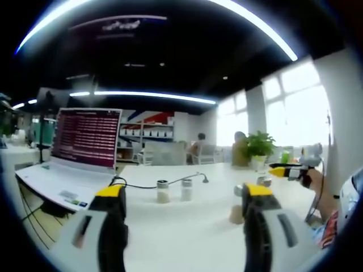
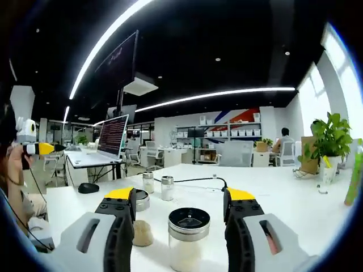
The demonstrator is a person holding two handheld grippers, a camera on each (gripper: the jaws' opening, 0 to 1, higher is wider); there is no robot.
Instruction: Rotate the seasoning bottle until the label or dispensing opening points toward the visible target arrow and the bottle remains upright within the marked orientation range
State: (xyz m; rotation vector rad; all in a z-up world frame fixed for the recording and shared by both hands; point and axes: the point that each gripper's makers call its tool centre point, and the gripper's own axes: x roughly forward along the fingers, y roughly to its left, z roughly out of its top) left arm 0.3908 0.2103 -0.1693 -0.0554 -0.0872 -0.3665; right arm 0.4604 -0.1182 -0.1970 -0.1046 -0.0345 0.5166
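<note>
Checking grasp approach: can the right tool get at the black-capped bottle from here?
Probably yes. The right tool is open and the black-capped bottle stands upright right between its jaws, with nothing in front of it. A shorter jar sits close beside the left jaw.

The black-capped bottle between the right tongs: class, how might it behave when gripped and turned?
The black-capped bottle looks like clear glass or hard plastic, so probably stiff and slippery. It appears mostly full, so fairly heavy. Being taller than wide, it might tip if pushed high.

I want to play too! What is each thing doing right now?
Left gripper: open, holding nothing.
Right gripper: open around a bottle.
Bottle: upright, lid on, not gripped.
Two shakers: upright, side by side.
Laptop: open, screen lit.
</note>
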